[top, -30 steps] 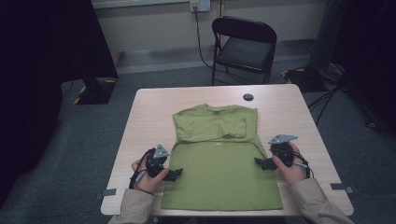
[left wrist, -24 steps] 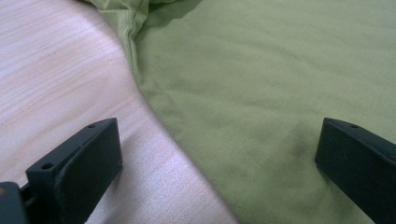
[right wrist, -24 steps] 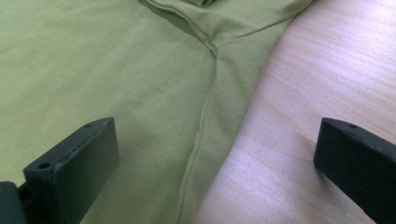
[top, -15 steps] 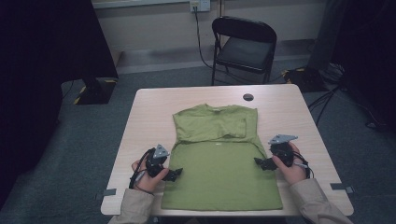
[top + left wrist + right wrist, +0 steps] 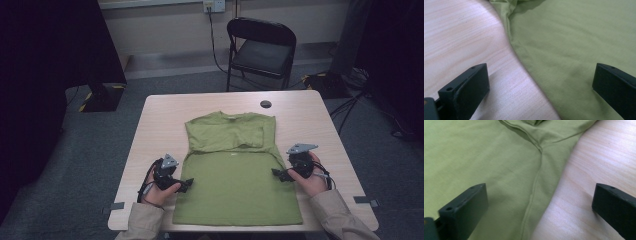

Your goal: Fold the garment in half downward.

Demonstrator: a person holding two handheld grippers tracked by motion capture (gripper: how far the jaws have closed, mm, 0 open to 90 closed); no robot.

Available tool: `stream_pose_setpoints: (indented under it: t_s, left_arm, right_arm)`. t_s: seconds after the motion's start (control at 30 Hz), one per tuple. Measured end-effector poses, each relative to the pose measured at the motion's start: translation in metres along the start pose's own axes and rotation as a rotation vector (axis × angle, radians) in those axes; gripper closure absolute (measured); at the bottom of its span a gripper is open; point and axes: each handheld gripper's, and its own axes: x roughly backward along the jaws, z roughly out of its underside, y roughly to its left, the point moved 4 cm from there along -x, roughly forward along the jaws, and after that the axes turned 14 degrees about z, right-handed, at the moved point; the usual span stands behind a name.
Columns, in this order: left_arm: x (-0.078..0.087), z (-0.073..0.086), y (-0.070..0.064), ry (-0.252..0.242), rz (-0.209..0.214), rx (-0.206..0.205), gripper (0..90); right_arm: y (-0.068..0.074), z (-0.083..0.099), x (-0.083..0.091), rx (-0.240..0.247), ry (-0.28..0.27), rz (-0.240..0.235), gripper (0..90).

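Left gripper (image 5: 186, 184) jaws wide, holding nothing, straddling the left side edge of the green T-shirt (image 5: 235, 185); in the left gripper view one jaw sits over bare table (image 5: 461, 37), the other over cloth (image 5: 574, 45); right gripper (image 5: 278, 175) likewise wide and empty, straddling the shirt's right side edge, side seam (image 5: 534, 185) running between its jaws; shirt lies flat between the two tools, inward of each, long axis running away from the person, hem nearest, collar farthest; sleeves folded in across the chest just beyond both grippers; both hands about equally near their edges, so I judge a paired pinch of the side edges comes next; bare tabletop outside each gripper and beyond the collar gives room; small dark disc (image 5: 265, 104) farther off, folding chair (image 5: 261, 50) behind the table.
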Motion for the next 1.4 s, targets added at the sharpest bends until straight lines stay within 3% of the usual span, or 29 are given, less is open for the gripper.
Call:
stream_pose_setpoints:
  t_s: [0.13,0.23,0.33,0.4,0.47,0.57,0.67,0.83,0.93,1.1,1.27,1.4]
  left_arm:
    - [0.006,-0.01,0.006,-0.025,-0.034,0.109,3.6]
    - [0.004,-0.02,0.011,-0.03,-0.057,0.141,10.0]
    - [-0.001,-0.033,0.017,-0.05,-0.095,0.136,16.4]
    - [-0.005,-0.041,0.02,-0.076,-0.104,0.111,21.8]
    - [-0.009,-0.045,0.024,-0.062,-0.123,0.102,25.5]
    - [-0.016,-0.047,0.03,-0.053,-0.135,0.113,32.4]
    - [-0.021,-0.045,0.033,-0.076,-0.138,0.109,33.9]
    - [-0.026,-0.044,0.035,-0.054,-0.169,0.117,35.9]
    - [-0.025,-0.045,0.038,-0.049,-0.187,0.131,47.1]
    - [-0.028,-0.049,0.038,-0.04,-0.168,0.101,54.9]
    - [-0.03,-0.05,0.038,-0.047,-0.157,0.097,62.5]
    - [-0.03,-0.049,0.037,-0.063,-0.131,0.094,74.0]
  right_arm:
    - [0.0,-0.005,0.0,-0.038,-0.035,-0.005,9.0]
    - [-0.001,-0.013,0.0,-0.047,-0.057,0.025,17.8]
    - [-0.003,-0.021,-0.005,-0.063,-0.049,0.036,24.1]
    - [-0.004,-0.024,-0.008,-0.063,-0.046,0.046,26.8]
    - [-0.005,-0.026,-0.011,-0.074,-0.044,0.059,28.6]
    - [-0.006,-0.028,-0.015,-0.084,-0.046,0.072,32.9]
    - [-0.005,-0.029,-0.016,-0.081,-0.047,0.063,36.3]
    - [-0.003,-0.029,-0.02,-0.068,-0.044,0.067,39.6]
    - [-0.004,-0.029,-0.022,-0.084,-0.032,0.059,41.8]
    - [-0.006,-0.03,-0.022,-0.076,-0.023,0.059,45.5]
    - [-0.007,-0.032,-0.022,-0.074,-0.017,0.054,55.8]
    - [-0.009,-0.033,-0.022,-0.066,0.0,0.049,65.9]
